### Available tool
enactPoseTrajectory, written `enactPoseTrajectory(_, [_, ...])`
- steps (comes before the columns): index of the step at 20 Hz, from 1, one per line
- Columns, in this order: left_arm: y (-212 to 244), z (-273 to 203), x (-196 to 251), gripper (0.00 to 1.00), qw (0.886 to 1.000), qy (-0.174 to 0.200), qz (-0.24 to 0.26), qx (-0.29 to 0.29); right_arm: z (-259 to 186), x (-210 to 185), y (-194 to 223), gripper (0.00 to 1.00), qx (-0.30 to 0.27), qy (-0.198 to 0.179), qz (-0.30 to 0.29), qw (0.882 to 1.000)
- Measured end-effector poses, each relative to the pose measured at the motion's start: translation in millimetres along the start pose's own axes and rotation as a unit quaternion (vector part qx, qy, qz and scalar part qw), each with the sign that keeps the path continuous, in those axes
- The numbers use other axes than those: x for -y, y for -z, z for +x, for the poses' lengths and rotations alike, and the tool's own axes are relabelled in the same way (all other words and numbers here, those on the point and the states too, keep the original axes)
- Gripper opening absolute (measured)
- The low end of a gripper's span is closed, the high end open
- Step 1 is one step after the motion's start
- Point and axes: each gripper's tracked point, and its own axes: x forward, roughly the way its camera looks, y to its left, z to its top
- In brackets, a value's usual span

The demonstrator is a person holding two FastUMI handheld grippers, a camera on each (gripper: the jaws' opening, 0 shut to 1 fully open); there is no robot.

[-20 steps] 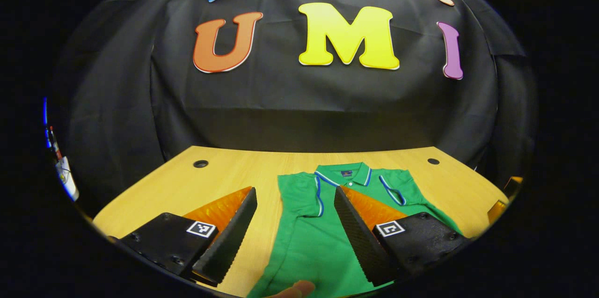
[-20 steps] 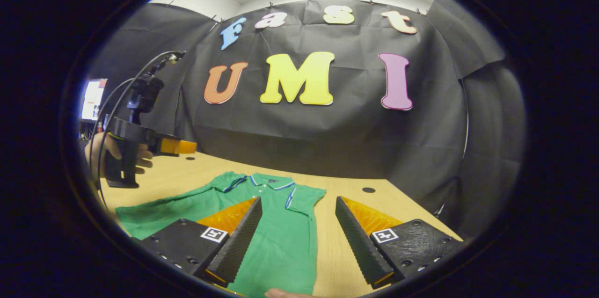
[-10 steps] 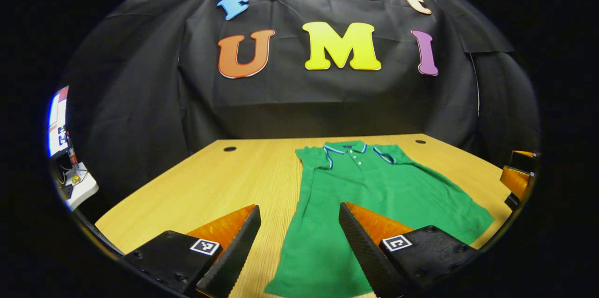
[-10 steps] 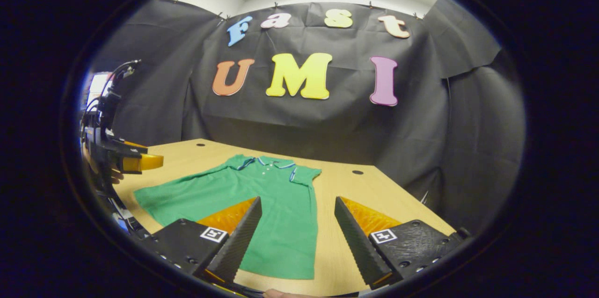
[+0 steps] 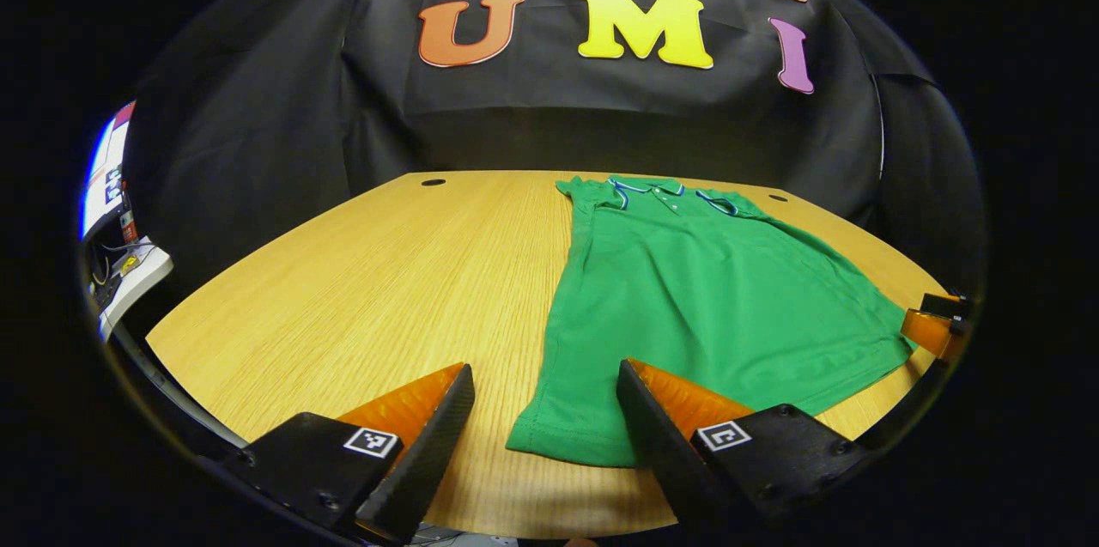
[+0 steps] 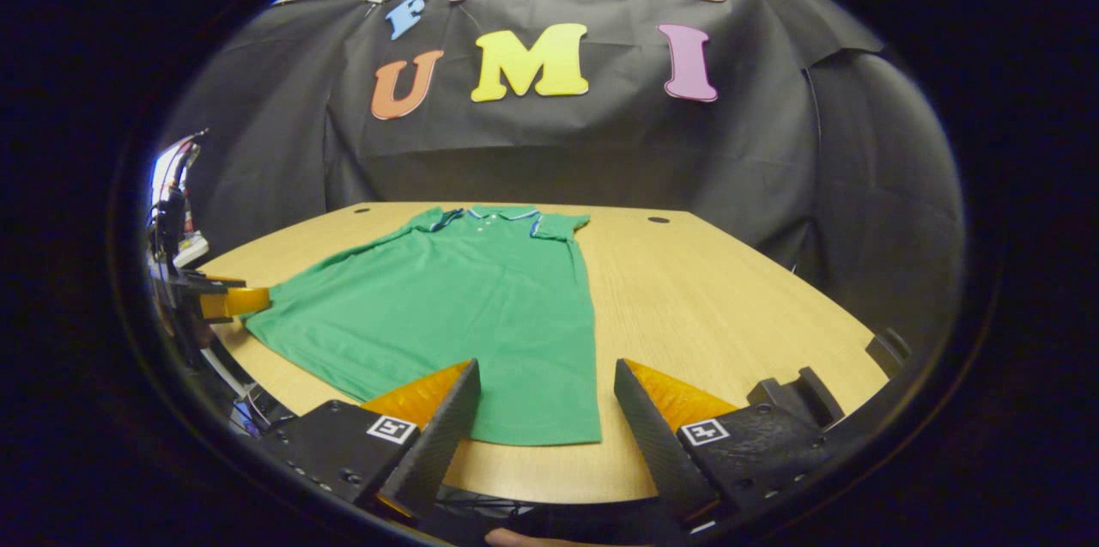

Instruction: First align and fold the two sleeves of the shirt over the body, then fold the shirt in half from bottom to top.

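No readable label on shirt (image 5: pixel 713 298). Both grippers pulled back since a second ago; shirt now lies flat on table (image 5: pixel 361 289), collar far end, hem near edge. Left gripper (image 5: pixel 545 422) open, empty, hem corner between its fingers. Right gripper (image 6: pixel 545 418) open, empty, hem just ahead. Bare table either side.

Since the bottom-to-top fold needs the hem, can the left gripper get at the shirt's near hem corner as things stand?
Probably yes. The left gripper has its jaws open, with the hem corner of the green shirt lying flat on the table just ahead between them. Nothing lies on or beside that corner.
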Motion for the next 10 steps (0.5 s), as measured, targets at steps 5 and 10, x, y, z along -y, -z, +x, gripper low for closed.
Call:
enactPoseTrajectory(5, [-0.2, 2.7, 1.5, 1.0, 1.0, -0.009, 0.001, 0.002, 5.3, -1.0, 8.1, 0.95, -0.018, -0.007, 0.021, 1.0])
enactPoseTrajectory(10, [0.4, 2.2, 6.4, 0.88, 1.0, -0.014, -0.002, -0.013, 3.5, 12.5, 8.4, 0.97, -0.027, 0.009, 0.041, 0.999])
